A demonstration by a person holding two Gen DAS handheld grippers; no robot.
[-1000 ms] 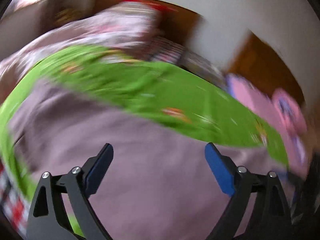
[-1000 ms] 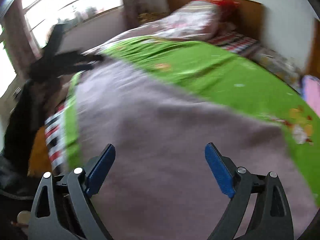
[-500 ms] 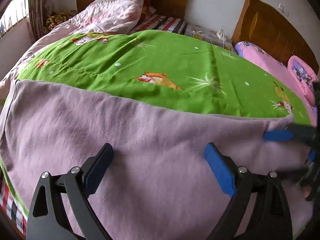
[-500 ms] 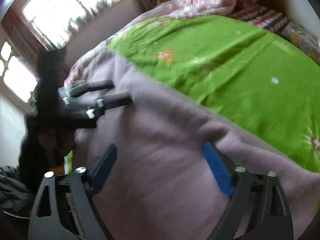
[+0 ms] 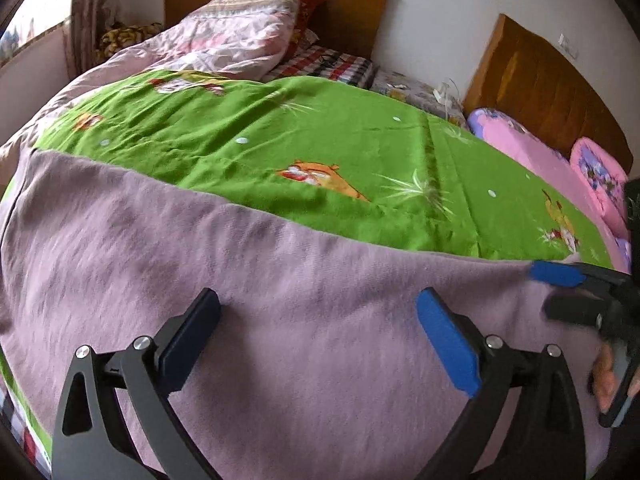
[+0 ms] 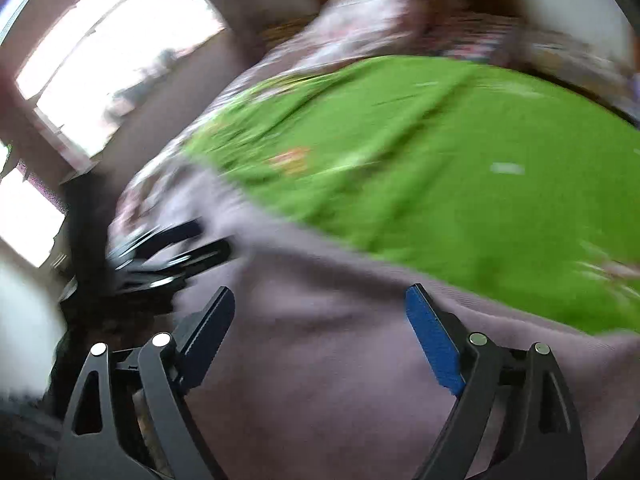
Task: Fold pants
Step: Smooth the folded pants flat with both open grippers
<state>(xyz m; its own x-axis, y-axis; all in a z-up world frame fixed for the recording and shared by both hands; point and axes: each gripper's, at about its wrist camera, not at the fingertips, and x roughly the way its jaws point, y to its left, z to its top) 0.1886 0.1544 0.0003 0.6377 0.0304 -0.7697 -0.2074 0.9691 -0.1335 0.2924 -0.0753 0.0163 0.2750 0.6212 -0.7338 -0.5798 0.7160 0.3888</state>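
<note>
The mauve pants lie spread flat over the near part of a green bedspread. My left gripper is open and empty, just above the middle of the fabric. My right gripper is open and empty above the pants; its view is blurred. It also shows in the left wrist view at the right edge, at the pants' far right corner. The left gripper shows blurred at the left of the right wrist view.
The bed has a pink quilt and pillows by a wooden headboard. A second bed with pink bedding stands at the right. A bright window is at the left.
The left wrist view has steadied and moved slightly nearer the pants. The right gripper has swung, its view now blurred, and sits at the pants' right corner. Both stay open.
</note>
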